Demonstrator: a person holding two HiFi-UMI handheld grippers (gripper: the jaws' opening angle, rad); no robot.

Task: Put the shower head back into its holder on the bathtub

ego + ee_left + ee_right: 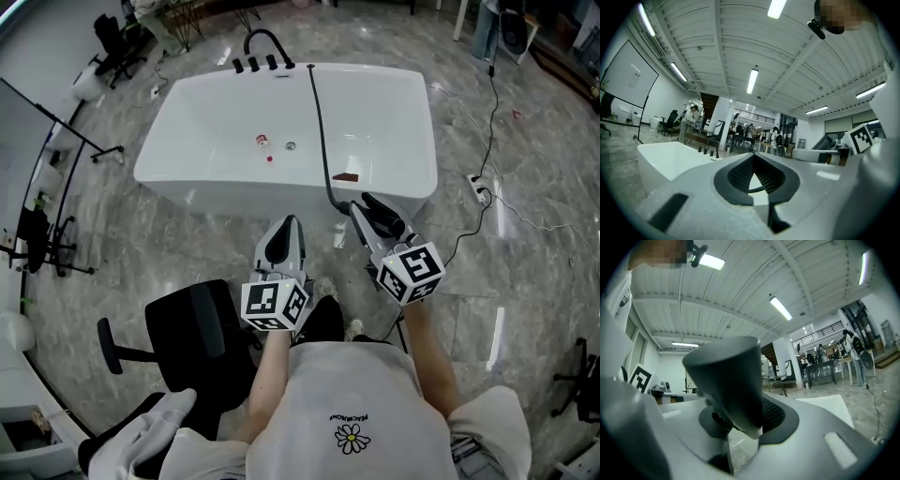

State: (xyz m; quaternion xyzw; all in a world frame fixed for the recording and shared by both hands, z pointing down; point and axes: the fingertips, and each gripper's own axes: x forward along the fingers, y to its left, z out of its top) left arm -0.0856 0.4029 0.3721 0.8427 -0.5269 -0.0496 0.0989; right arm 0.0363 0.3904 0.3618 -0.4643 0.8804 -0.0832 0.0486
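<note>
A white bathtub (187, 112) stands ahead of me, with a black faucet (267, 39) and a row of black fittings (255, 65) at its far end. From there a black hose (320, 122) runs along the tub to the black shower head (382, 214). My right gripper (371, 217) is shut on that shower head just off the tub's near edge. In the right gripper view the shower head (729, 376) fills the space between the jaws of the right gripper (743, 425). My left gripper (284, 232) is shut and holds nothing; in its own view the left gripper (752, 180) points level past the bathtub (665, 161).
A small red and white item (263, 142) lies in the tub near the drain (291, 146). A brown item (347, 176) sits by the near rim. A black office chair (187, 328) is at my left. A cable and power strip (479, 192) lie on the floor at right.
</note>
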